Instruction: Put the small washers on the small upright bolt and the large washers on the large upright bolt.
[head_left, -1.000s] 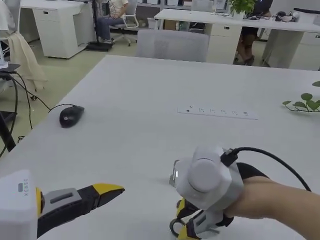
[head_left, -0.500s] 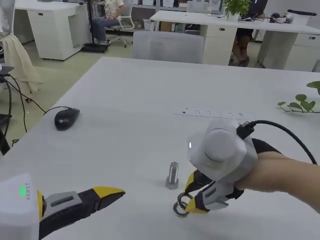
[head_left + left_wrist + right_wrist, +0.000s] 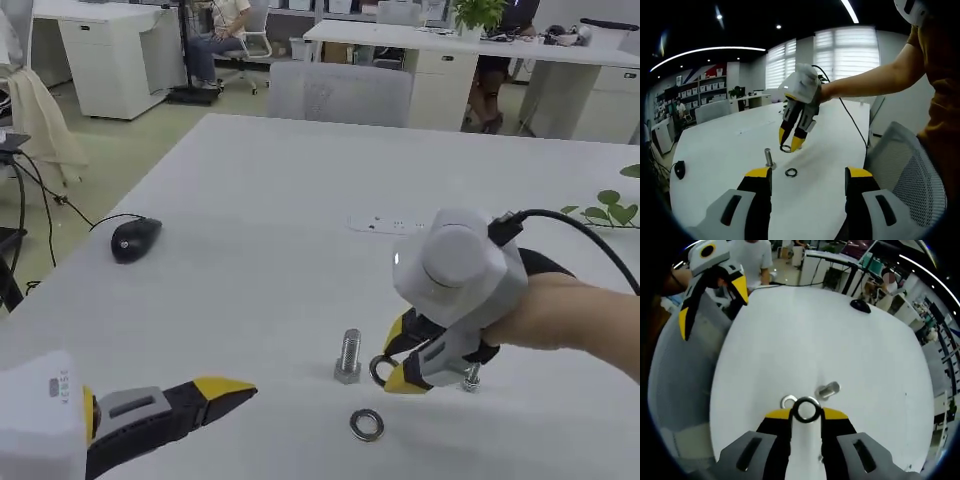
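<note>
While the yellow-tipped fingers of the right gripper are closed on a silver metal ring washer, they hold it just beside the large upright grey metal bolt on the white bench. A second silver washer lies flat near that bolt's base. The small upright bolt stands just beside the right gripper, on its other side. The left gripper hovers with its fingers spread wide and empty. A black computer mouse lies well apart.
</note>
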`<state>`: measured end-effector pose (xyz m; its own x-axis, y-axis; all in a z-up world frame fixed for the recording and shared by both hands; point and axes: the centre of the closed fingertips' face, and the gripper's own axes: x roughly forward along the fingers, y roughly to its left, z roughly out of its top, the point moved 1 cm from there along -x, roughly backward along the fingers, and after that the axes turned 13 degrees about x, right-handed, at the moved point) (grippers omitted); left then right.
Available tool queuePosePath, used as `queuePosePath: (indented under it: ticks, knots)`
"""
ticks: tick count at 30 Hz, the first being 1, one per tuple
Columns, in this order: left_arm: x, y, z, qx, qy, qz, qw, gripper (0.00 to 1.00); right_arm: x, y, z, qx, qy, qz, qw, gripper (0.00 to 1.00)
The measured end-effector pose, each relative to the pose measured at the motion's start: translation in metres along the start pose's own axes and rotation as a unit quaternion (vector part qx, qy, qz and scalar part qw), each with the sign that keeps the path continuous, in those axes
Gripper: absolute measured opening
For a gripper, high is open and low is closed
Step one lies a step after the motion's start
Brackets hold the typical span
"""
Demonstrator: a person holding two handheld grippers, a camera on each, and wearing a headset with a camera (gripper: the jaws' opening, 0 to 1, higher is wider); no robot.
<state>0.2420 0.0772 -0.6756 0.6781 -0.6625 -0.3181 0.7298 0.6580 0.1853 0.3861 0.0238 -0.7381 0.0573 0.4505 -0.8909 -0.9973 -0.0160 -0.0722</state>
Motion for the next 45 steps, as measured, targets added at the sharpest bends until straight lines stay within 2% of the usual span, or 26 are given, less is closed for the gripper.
queuePosePath:
  ticks: [7,19,45]
  knots:
    - [0.000,0.005,-0.006,-0.002,0.002,-0.003,1.0000,0.58,0.000,-0.018,0.016,-0.005,-0.004,-0.005,1.0000,0.21]
    - [-0.004,0.013,-0.014,-0.009,0.006,0.006,0.9999,0.58,0.011,-0.028,0.031,-0.015,-0.003,0.000,0.9999,0.21]
    - [-0.001,0.020,-0.012,-0.012,0.008,0.014,0.9998,0.57,0.035,-0.037,0.028,-0.021,0.027,0.016,0.9993,0.21]
